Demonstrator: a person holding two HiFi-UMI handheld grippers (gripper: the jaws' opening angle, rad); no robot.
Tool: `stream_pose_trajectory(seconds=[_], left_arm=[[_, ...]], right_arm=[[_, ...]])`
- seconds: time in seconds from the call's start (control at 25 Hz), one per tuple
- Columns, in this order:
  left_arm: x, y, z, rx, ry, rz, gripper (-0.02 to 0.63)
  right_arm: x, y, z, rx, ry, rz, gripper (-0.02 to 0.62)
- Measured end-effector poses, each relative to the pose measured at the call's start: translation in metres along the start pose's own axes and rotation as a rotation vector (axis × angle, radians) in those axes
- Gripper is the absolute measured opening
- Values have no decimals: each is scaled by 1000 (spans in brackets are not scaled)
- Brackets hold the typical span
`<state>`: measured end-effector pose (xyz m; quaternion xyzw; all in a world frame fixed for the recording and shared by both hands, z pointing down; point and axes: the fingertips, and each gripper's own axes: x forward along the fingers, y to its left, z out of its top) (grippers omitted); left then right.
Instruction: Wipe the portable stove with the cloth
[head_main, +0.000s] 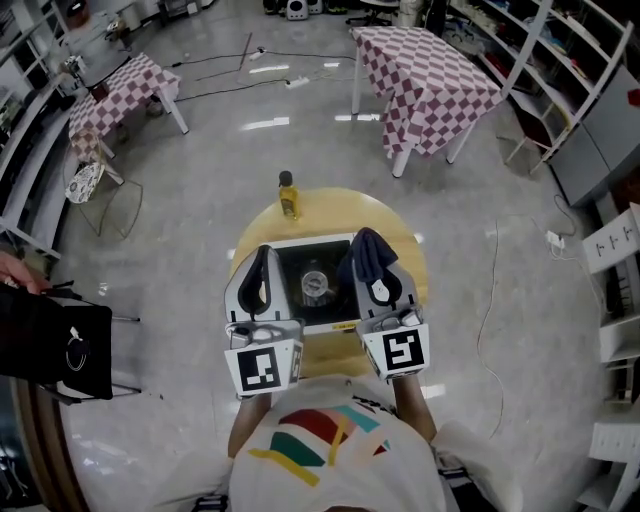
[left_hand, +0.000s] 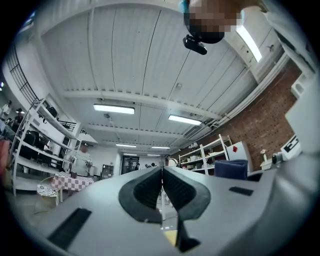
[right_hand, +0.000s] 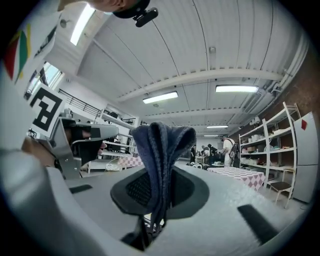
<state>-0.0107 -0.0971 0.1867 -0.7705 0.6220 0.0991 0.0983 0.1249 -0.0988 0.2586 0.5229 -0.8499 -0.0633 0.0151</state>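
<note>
The portable stove, black with a pale rim and a round burner, sits on a round wooden table just below me. Both grippers are raised above it and tilted upward, so their own views show mostly ceiling. My right gripper is over the stove's right side, shut on a dark blue cloth. In the right gripper view the cloth stands folded between the pads. My left gripper is over the stove's left side, its jaws pressed together on nothing.
A yellow bottle stands at the table's far edge. Checkered-cloth tables stand at the far right and far left. A black chair is at my left, and a cable trails on the floor to the right.
</note>
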Motion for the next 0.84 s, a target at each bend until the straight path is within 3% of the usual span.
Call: stream_pose_trajectory(seconds=[0.84], left_arm=[[-17, 10, 11, 39, -16, 43, 8]], right_arm=[[-7, 5, 11, -24, -35, 10, 32]])
